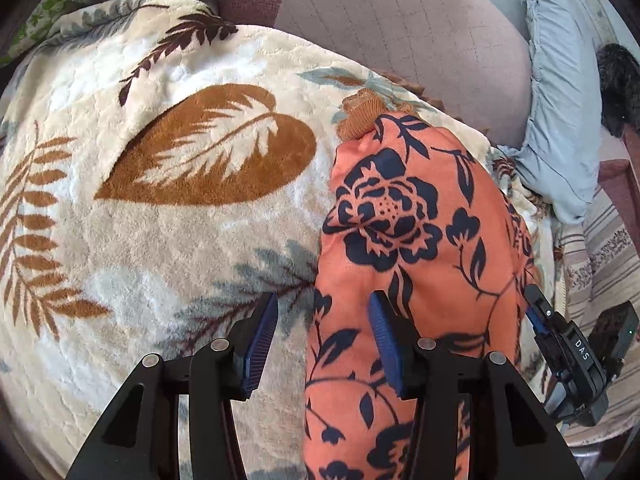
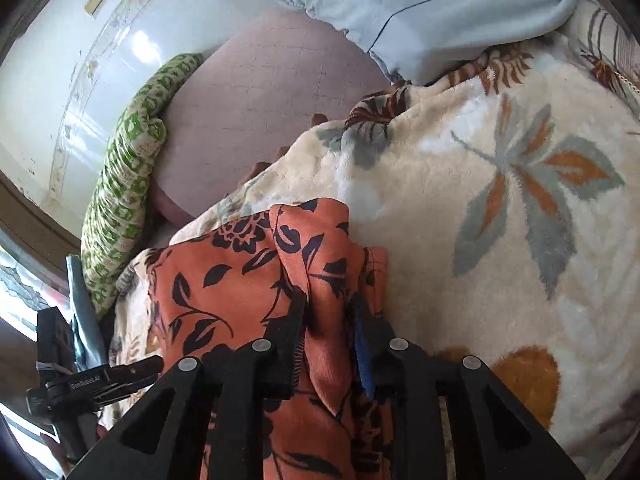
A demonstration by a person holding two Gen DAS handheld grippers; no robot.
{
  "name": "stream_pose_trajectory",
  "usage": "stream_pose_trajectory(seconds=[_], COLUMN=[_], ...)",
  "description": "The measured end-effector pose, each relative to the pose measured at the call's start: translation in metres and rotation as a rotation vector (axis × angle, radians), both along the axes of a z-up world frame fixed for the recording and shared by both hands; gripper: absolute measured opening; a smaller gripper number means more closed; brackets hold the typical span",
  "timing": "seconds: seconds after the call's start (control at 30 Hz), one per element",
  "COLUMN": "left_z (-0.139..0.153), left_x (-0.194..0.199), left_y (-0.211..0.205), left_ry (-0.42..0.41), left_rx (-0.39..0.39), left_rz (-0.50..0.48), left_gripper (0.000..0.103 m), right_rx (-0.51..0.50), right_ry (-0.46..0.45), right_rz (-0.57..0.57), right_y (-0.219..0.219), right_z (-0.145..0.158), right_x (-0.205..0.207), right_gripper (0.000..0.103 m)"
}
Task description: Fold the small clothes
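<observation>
An orange garment with a dark blue flower print (image 1: 408,240) lies lengthwise on a cream leaf-patterned blanket (image 1: 168,208), with a plain orange cuff (image 1: 360,114) at its far end. My left gripper (image 1: 324,340) is open, its fingers straddling the garment's left edge just above it. My right gripper (image 2: 330,344) is shut on a bunched fold of the same garment (image 2: 240,276) at its other side. The right gripper also shows in the left wrist view (image 1: 560,344), at the garment's right edge.
The blanket (image 2: 500,208) covers a bed. A mauve quilted cushion (image 1: 400,32) and a light blue pillow (image 1: 560,92) lie behind it. A green-patterned cloth (image 2: 132,176) lies along the wall at left. A dark furry thing (image 1: 618,88) sits far right.
</observation>
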State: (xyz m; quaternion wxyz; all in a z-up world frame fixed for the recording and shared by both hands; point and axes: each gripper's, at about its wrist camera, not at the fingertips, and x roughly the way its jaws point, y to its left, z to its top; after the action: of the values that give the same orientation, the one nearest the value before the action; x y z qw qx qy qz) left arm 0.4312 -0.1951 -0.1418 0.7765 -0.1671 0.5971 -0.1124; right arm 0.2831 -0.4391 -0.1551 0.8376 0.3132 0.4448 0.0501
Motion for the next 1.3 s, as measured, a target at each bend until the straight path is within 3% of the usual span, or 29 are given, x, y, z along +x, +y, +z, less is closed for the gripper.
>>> stream_pose_trajectory(seconds=[0.13, 0.27, 0.37, 0.47, 0.57, 0.7, 0.87, 0.9, 0.93, 0.97, 1.07, 1.13, 1.2, 1.3], left_z=[0.003, 0.002, 0.001, -0.003, -0.021, -0.052, -0.064, -0.061, -0.056, -0.049, -0.012, -0.002, -0.010, -0.038], left_x=[-0.037, -0.082, -0.114, -0.138, -0.137, -0.127, -0.110, -0.105, -0.100, -0.098, -0.100, -0.105, -0.109, -0.116], left_y=[0.028, 0.048, 0.053, 0.053, 0.059, 0.060, 0.061, 0.060, 0.062, 0.066, 0.076, 0.080, 0.079, 0.075], left_ry=[0.029, 0.085, 0.132, 0.156, 0.219, 0.280, 0.286, 0.274, 0.257, 0.235, 0.103, 0.061, 0.078, 0.146], left_rx=[-0.151, -0.330, -0.456, -0.515, -0.568, -0.591, -0.599, -0.598, -0.589, -0.589, -0.530, -0.469, -0.444, -0.363], left_rz=[-0.016, 0.016, 0.037, 0.071, 0.145, 0.231, 0.292, 0.291, 0.289, 0.285, 0.270, 0.250, 0.240, 0.241], left_gripper=[0.048, 0.048, 0.048, 0.048, 0.048, 0.048, 0.045, 0.034, 0.028, 0.026, 0.023, 0.022, 0.021, 0.022], right_rx=[0.101, 0.173, 0.207, 0.233, 0.269, 0.308, 0.305, 0.274, 0.206, 0.168, 0.215, 0.200, 0.130, 0.049], right_ry=[-0.002, 0.048, 0.093, 0.081, 0.066, 0.058, 0.035, 0.028, 0.034, 0.017, -0.122, -0.145, -0.089, 0.069], right_rz=[-0.064, -0.157, -0.178, -0.192, -0.184, -0.180, -0.142, -0.106, -0.066, -0.026, 0.013, 0.033, 0.043, 0.048], right_y=[-0.014, -0.016, -0.013, -0.010, -0.008, -0.008, -0.002, 0.003, 0.011, 0.018, 0.026, 0.030, 0.037, 0.045], right_z=[0.007, -0.006, -0.019, -0.019, -0.017, -0.017, -0.021, -0.017, -0.009, 0.001, 0.037, 0.048, 0.041, 0.003], right_x=[-0.055, -0.110, -0.130, -0.138, -0.142, -0.146, -0.140, -0.135, -0.127, -0.122, -0.122, -0.121, -0.121, -0.123], right_gripper=[0.048, 0.050, 0.051, 0.051, 0.058, 0.064, 0.064, 0.049, 0.021, 0.014, 0.013, 0.012, 0.012, 0.013])
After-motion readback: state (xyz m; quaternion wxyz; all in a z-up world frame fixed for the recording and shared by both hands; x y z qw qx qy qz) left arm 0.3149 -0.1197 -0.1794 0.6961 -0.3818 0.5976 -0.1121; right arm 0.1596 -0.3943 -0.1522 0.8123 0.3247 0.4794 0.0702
